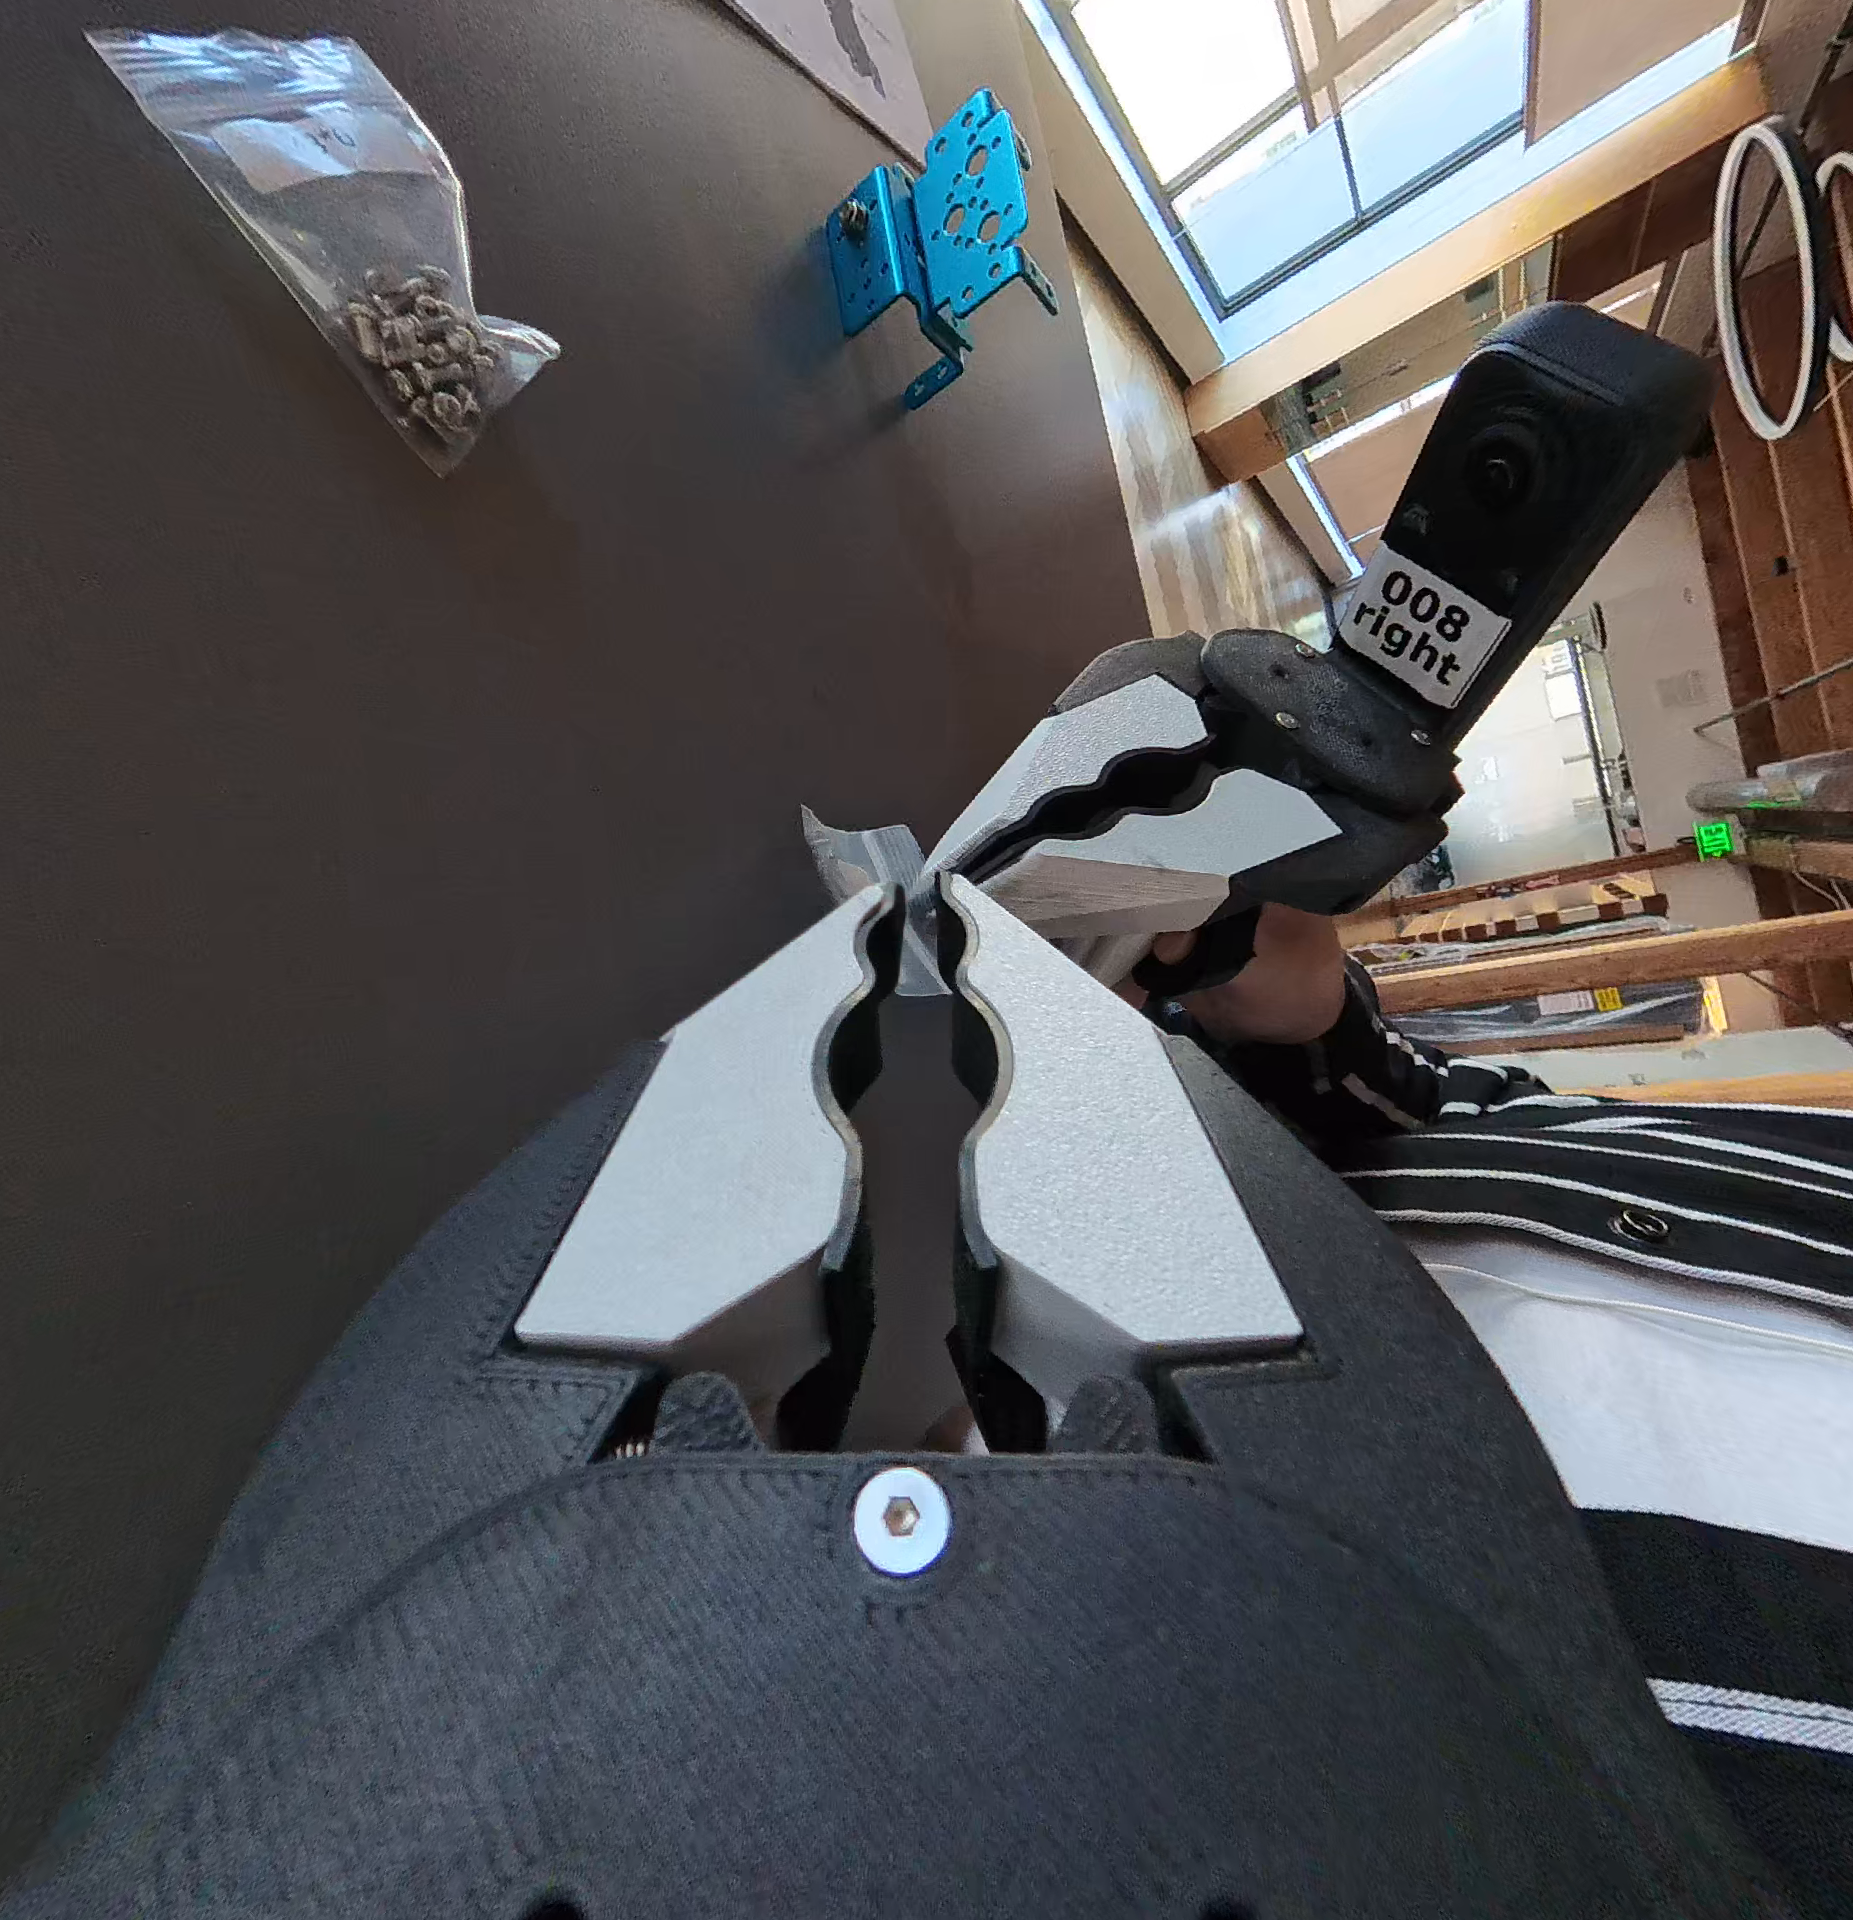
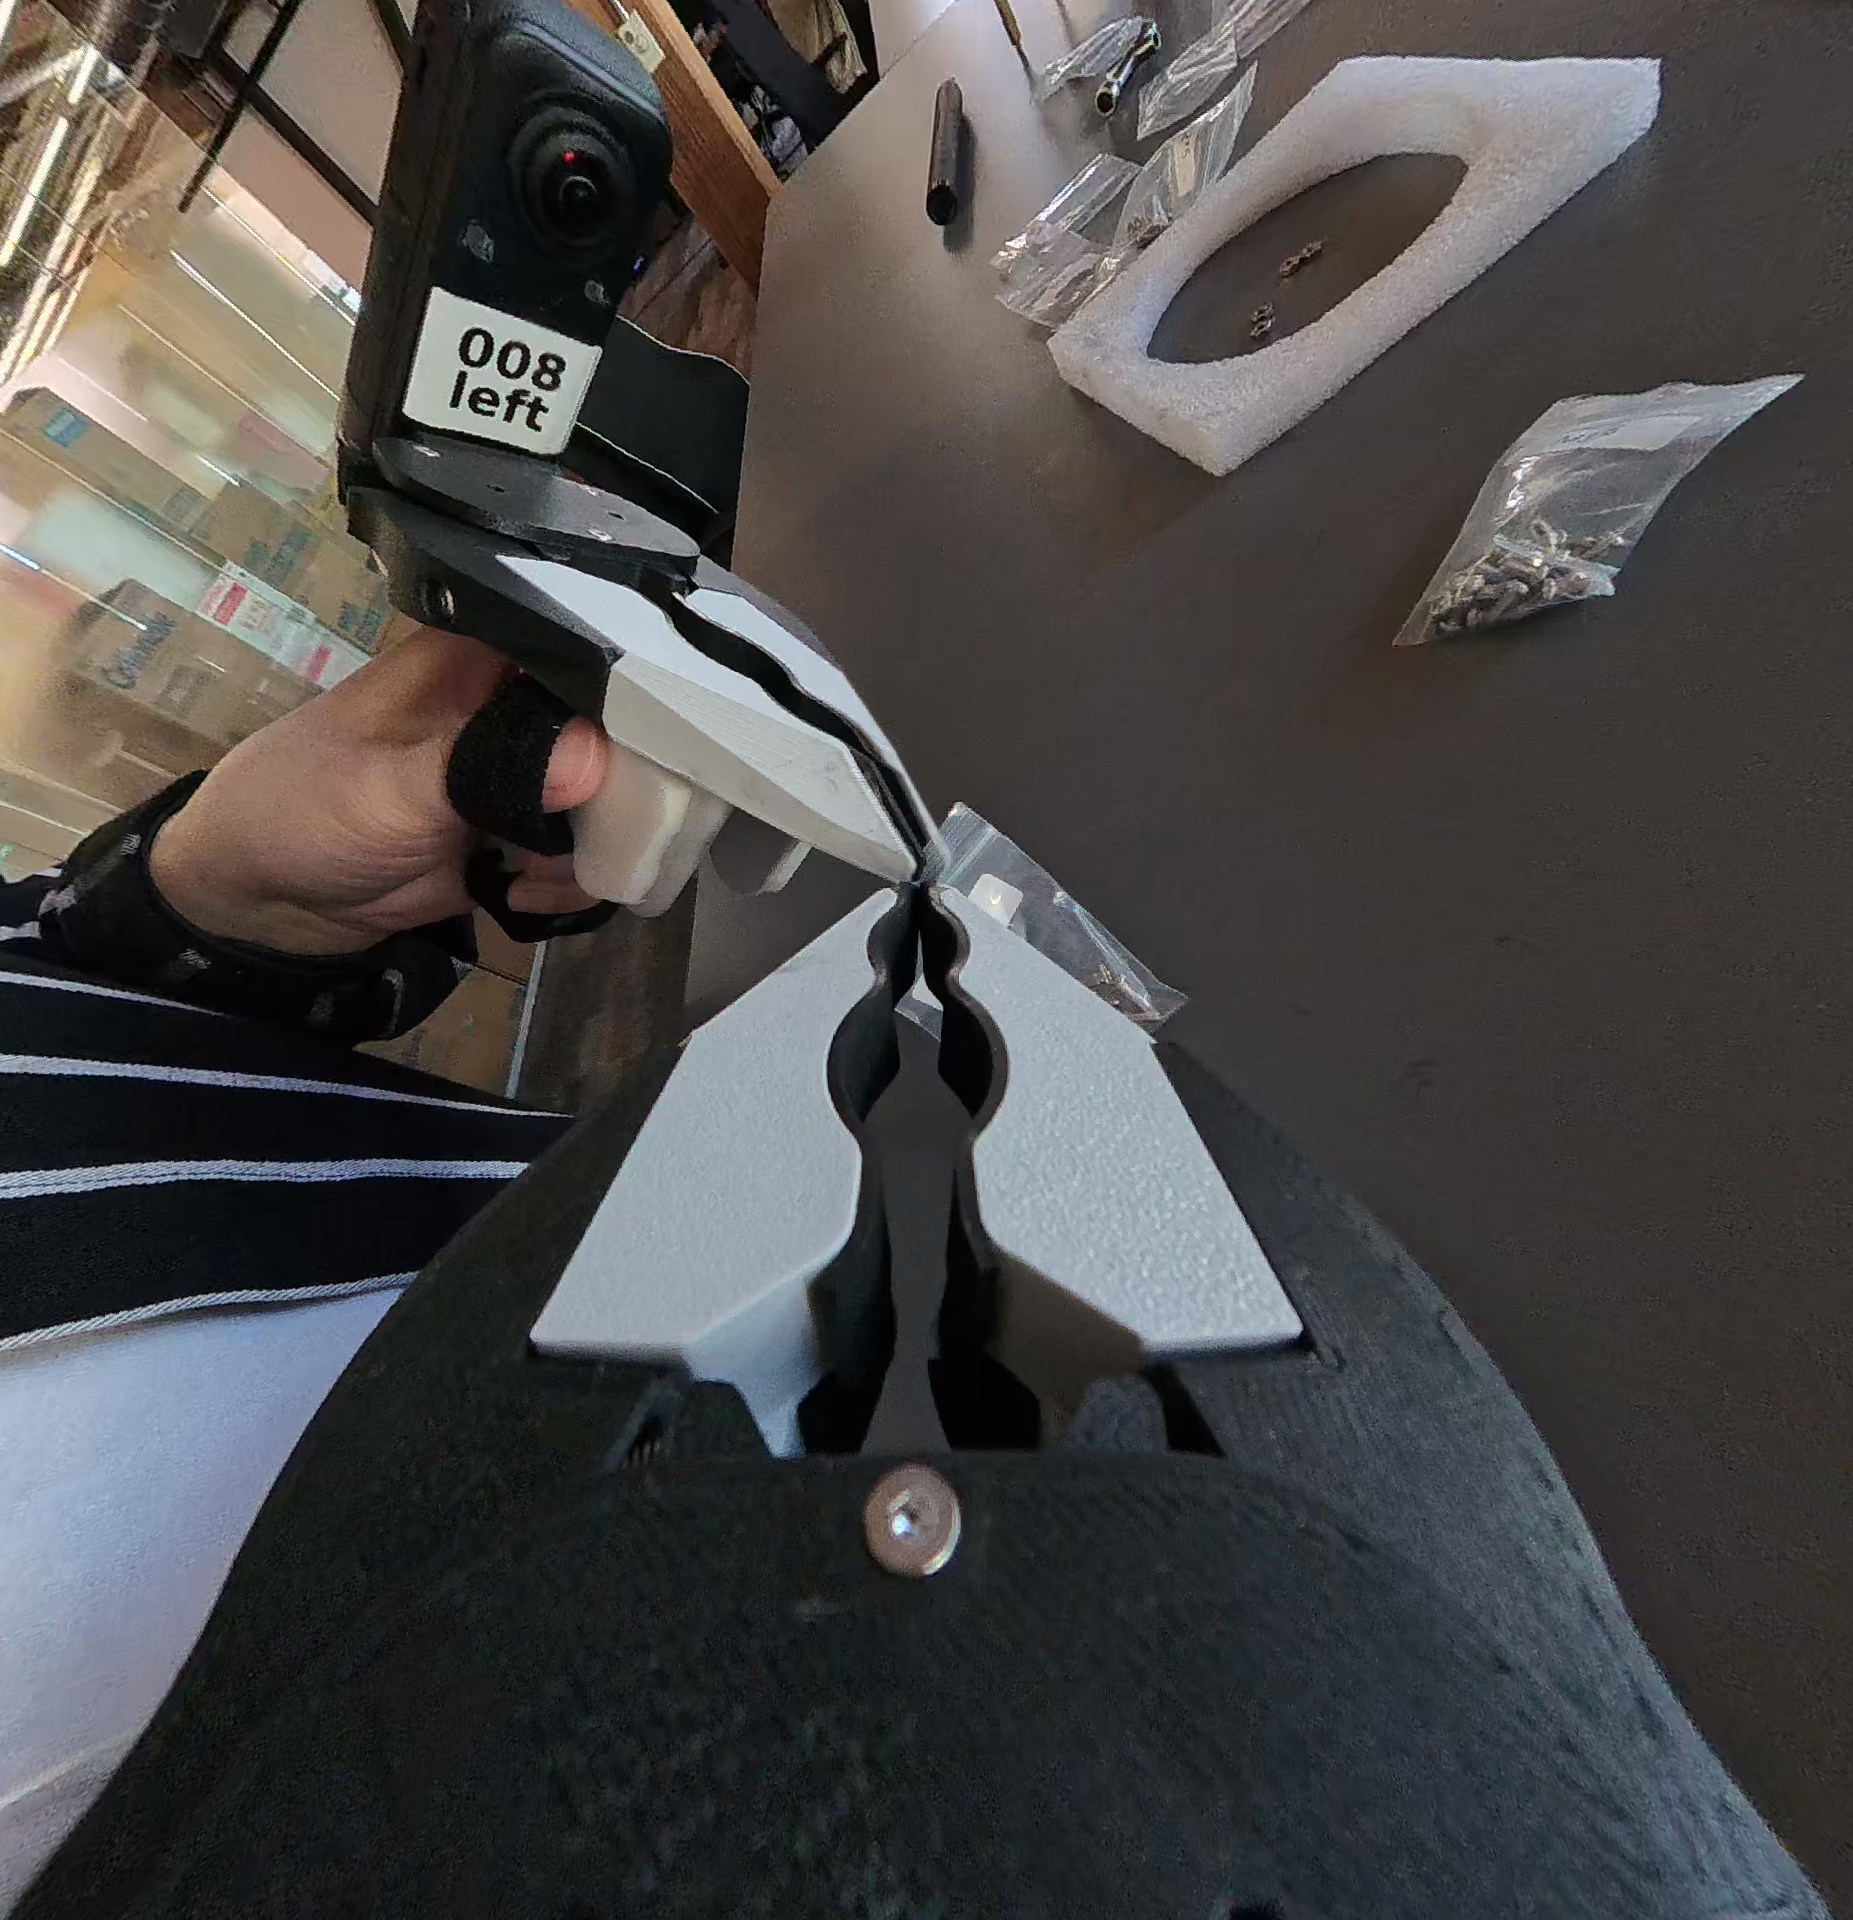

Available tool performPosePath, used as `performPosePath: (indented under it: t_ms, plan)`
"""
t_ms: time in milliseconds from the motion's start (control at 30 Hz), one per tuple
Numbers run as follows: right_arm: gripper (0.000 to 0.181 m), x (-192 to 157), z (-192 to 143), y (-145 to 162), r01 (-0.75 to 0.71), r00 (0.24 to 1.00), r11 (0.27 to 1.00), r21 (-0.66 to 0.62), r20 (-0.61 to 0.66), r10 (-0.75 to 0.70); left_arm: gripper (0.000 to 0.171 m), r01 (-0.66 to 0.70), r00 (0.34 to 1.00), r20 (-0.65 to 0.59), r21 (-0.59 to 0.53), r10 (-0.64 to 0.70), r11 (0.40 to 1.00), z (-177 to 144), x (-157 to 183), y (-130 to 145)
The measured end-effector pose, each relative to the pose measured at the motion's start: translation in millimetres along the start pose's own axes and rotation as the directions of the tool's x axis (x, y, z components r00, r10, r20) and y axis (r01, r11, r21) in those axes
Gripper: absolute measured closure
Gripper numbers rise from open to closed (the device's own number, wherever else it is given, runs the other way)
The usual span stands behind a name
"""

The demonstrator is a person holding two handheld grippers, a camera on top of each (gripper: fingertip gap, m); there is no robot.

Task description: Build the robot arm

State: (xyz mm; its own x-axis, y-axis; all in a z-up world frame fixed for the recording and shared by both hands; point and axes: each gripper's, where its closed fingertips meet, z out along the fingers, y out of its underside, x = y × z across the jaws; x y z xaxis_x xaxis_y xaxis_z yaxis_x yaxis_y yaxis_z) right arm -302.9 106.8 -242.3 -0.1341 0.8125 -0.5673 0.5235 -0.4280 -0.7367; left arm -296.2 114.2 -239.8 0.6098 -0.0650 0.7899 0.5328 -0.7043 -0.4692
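My left gripper (image 1: 917, 904) and my right gripper (image 2: 917, 899) meet tip to tip above the dark brown table (image 2: 1369, 883). Both are shut on the same small clear zip bag (image 2: 1052, 935), which holds a few tiny metal parts and hangs between them. In the left wrist view a corner of this bag (image 1: 860, 847) sticks out past the fingertips, and the right gripper (image 1: 932, 868) comes in from the right. In the right wrist view the left gripper (image 2: 920, 862) comes in from the upper left, held by a hand (image 2: 330, 821).
A larger clear bag of screws (image 1: 382, 281) (image 2: 1566, 520) and a blue perforated metal bracket (image 1: 937, 239) lie on the table. A white foam frame (image 2: 1213, 405), several small bags (image 2: 1098, 208) and a black cylinder (image 2: 946, 145) lie farther off. The person's striped sleeve (image 1: 1524, 1143) is close. Less than 4 cm separates the two grippers' tips. The blue perforated metal bracket (image 1: 937, 239) is about equally far from each gripper, around 25 centimetres.
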Motion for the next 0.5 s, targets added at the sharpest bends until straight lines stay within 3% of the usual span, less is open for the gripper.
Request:
performPosePath:
  t_ms: [200,500]
  plan:
    - [0.181,0.6,-3.5,-3.9,-0.039,0.999,0.999,0.026,0.016,0.038,0.171,0.032,0.998,-0.063,0.010,-0.032,0.999,-1.6,5.8,0.1]
    - [0.181,1.6,-2.3,-1.0,-0.037,0.999,0.999,0.016,0.018,0.036,0.171,0.028,0.998,-0.047,-0.026,-0.030,0.999,-1.2,0.8,4.2]
